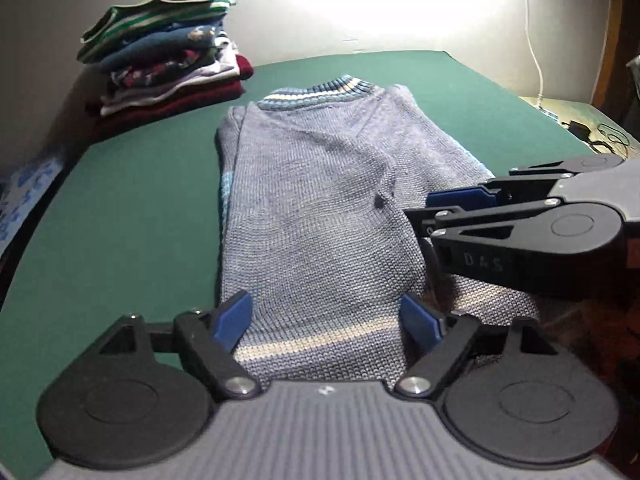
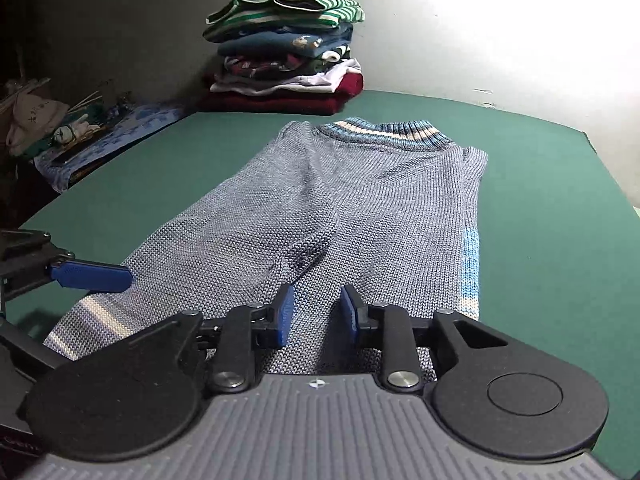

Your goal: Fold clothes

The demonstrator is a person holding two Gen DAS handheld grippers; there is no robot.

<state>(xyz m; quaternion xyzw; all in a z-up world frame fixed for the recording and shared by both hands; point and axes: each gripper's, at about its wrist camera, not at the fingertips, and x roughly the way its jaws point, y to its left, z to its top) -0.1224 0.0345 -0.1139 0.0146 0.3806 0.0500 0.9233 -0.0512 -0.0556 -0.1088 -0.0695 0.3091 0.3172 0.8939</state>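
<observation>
A grey-blue knitted sweater lies flat on the green table, sides folded in, striped collar at the far end. My left gripper stands open wide over the near hem with its cream stripe, and its pads do not press the cloth. Its blue finger shows at the left of the right wrist view. My right gripper hovers over the near end of the sweater with a narrow gap between its pads, open, with flat cloth below. From the left wrist view the right gripper reaches in from the right.
A stack of folded clothes sits at the far left corner against the wall. A blue patterned cloth with clutter lies beyond the table's left edge. A white cable hangs at the right, near small items.
</observation>
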